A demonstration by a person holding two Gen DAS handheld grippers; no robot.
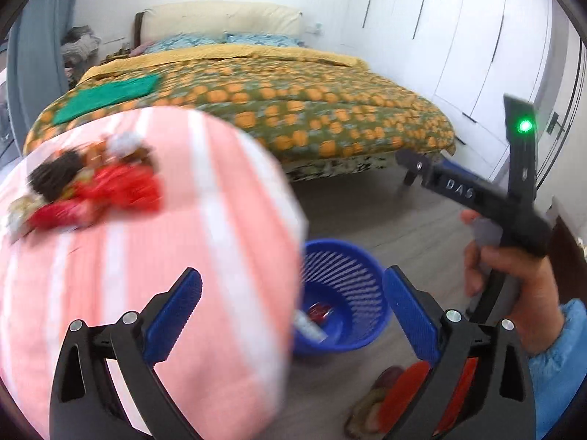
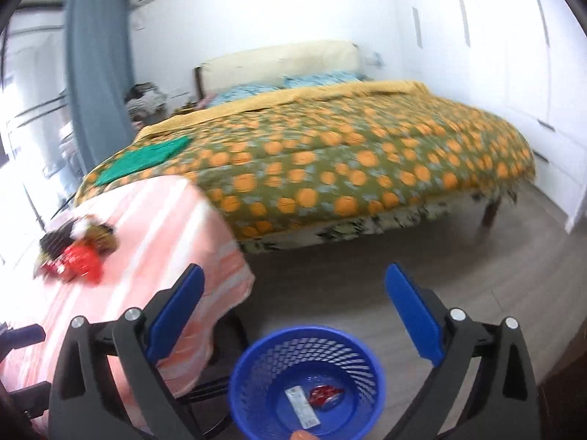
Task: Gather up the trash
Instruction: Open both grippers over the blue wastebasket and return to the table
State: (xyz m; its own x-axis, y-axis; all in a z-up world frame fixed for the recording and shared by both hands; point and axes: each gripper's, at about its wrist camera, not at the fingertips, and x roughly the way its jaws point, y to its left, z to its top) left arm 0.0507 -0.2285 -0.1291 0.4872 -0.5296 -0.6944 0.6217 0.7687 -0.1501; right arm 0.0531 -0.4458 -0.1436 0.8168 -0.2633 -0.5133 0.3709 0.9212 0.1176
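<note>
Left wrist view: the left gripper (image 1: pixel 291 315) is spread wide and holds nothing, and the right gripper (image 2: pixel 293 315) is likewise released and empty. The round blue plastic mesh basket (image 2: pixel 256 374) sits on the floor at six o'clock, with a red wrapper (image 2: pixel 324 396) and a white packet (image 2: pixel 302 410) already dropped inside. Judging by this, a drop-off step is finished. Next comes the heap of crumpled red and dark wrappers (image 1: pixel 91 187) at nine o'clock on the pink striped tablecloth (image 1: pixel 220 256) (blurred, so pieces are hard to separate); that calls for reaching across and pinching one piece.
</note>
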